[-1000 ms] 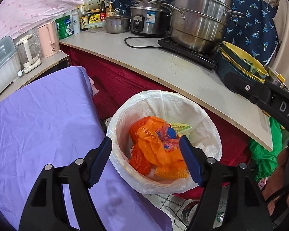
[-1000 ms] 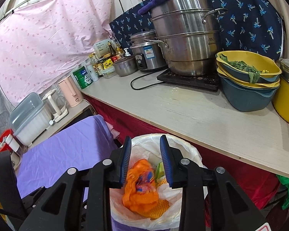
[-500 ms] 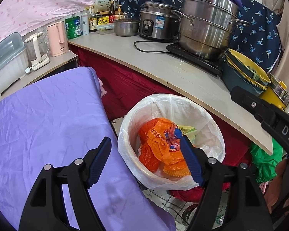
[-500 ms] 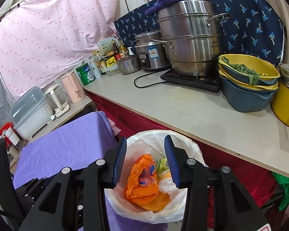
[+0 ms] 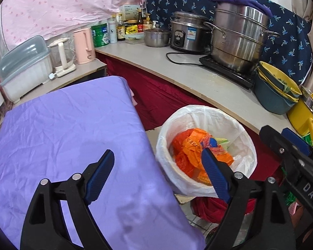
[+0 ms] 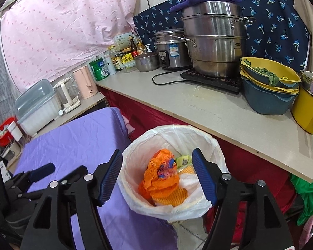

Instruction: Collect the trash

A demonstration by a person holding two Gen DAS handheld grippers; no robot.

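A bin lined with a white bag (image 5: 198,109) (image 6: 174,128) stands on the floor between the purple-covered table and the counter. An orange plastic bag (image 5: 189,143) (image 6: 160,179) lies inside it on yellow netting and a green wrapper. My left gripper (image 5: 156,155) hovers over the table's edge and the bin's rim, its jaws opening with nothing between them. My right gripper (image 6: 156,153) hangs above the bin, its jaws also opening and empty. It shows at the right edge of the left wrist view (image 5: 279,134).
The purple cloth table (image 5: 62,135) lies to the left. A counter (image 6: 219,108) behind the bin carries a steel steamer pot (image 6: 215,41), a rice cooker (image 6: 171,50), stacked basins (image 6: 267,89), a yellow pot (image 6: 308,108), bottles and a pink kettle (image 6: 85,82). Red cloth hangs under the counter.
The right jaws have spread from a narrow gap to wide. Both grippers have drawn back from the bin; in the left wrist view the bin has slid right. The orange bag stays in the bin.
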